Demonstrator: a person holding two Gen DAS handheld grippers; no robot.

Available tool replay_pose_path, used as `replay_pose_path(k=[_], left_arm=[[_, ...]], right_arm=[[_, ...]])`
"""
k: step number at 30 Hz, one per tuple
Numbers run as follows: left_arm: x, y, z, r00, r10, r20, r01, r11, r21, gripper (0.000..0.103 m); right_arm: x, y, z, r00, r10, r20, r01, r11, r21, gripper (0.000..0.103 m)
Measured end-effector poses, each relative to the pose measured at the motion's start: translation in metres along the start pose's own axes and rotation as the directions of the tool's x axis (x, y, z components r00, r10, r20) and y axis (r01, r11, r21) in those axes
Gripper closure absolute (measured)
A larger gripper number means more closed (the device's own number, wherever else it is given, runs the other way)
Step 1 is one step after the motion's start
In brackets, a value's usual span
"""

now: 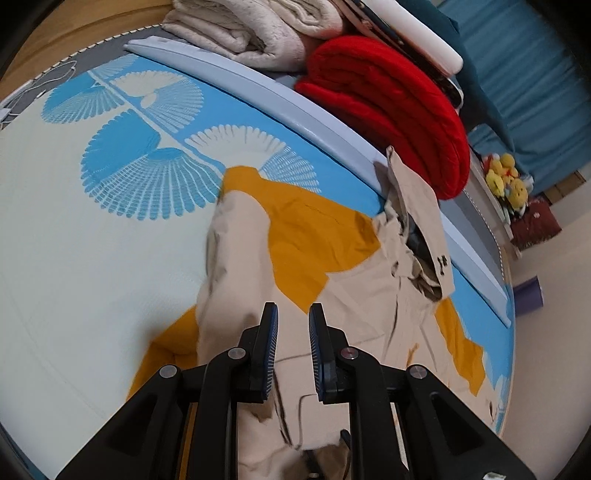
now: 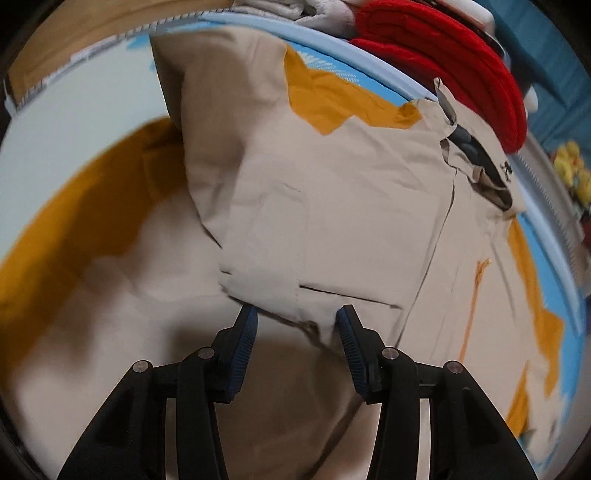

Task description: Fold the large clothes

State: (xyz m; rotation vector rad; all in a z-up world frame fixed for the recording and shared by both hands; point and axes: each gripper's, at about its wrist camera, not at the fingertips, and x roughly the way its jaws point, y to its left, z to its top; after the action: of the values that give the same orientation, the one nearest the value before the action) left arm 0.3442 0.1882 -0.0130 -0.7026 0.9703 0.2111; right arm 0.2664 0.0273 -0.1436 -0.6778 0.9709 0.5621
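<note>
A large beige and mustard-yellow jacket (image 1: 343,280) lies spread on the bed mat, its collar toward the far right; it also fills the right wrist view (image 2: 332,184). A beige side panel is folded over the body. My left gripper (image 1: 292,314) hovers just above the jacket's middle, jaws a little apart, holding nothing. My right gripper (image 2: 295,317) is open wide, low over the jacket's hem, with a fold of beige cloth lying between its fingers, not pinched.
The blue and white patterned bed mat (image 1: 92,221) extends left. A red folded blanket (image 1: 391,107) and a cream blanket (image 1: 251,26) sit past the pale rail (image 1: 295,107) at the back. Yellow plush toys (image 1: 506,181) stand at far right.
</note>
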Motion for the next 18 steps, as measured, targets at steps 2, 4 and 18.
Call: replay_pose_path(k=[2, 4, 18], left_arm=[[-0.001, 0.004, 0.004, 1.0, -0.001, 0.011, 0.001, 1.0, -0.017, 0.088], [-0.002, 0.008, 0.008, 1.0, 0.004, 0.026, -0.003, 1.0, -0.031, 0.088], [0.025, -0.002, 0.002, 0.999, 0.021, -0.045, -0.02, 1.0, 0.023, 0.088]], right_arm=[[-0.003, -0.007, 0.001, 1.0, -0.003, 0.027, 0.003, 1.0, 0.015, 0.078], [-0.016, -0.024, 0.004, 0.995, 0.047, 0.083, -0.055, 0.994, 0.09, 0.098], [-0.043, -0.249, -0.101, 0.976, -0.129, 0.175, -0.097, 0.463, 0.881, 0.101]])
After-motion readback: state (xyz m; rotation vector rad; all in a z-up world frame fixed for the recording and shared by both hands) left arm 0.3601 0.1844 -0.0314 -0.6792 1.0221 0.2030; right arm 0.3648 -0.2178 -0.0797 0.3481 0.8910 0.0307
